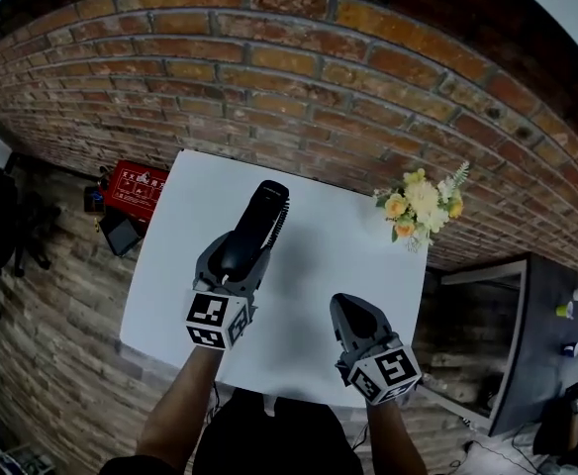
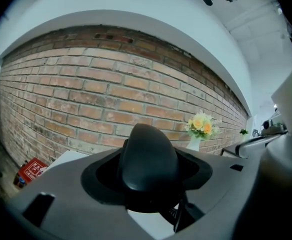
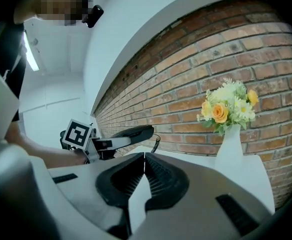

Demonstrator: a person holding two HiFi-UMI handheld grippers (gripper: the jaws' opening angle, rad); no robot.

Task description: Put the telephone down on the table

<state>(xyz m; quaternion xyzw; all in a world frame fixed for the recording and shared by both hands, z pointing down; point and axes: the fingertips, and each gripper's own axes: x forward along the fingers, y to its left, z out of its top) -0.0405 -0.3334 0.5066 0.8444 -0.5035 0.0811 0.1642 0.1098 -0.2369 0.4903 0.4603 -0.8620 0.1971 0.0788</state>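
Note:
A black telephone handset (image 1: pixel 260 216) is clamped between the jaws of my left gripper (image 1: pixel 236 263), with its far end pointing toward the brick wall. In the left gripper view the handset (image 2: pixel 148 156) fills the gap between the jaws. From the right gripper view, the handset (image 3: pixel 134 132) hangs above the white table (image 3: pixel 258 181), and its coiled cord (image 3: pixel 157 143) trails down. My right gripper (image 1: pixel 352 313) hovers over the table's near right part. Its jaws are shut, tips meeting (image 3: pixel 144 156) with nothing between them.
A white vase of yellow and white flowers (image 1: pixel 420 206) stands at the table's back right corner. The brick wall runs behind the white table (image 1: pixel 170 265). A red box (image 1: pixel 136 188) lies on the floor to the left, and a dark desk (image 1: pixel 556 344) stands at the right.

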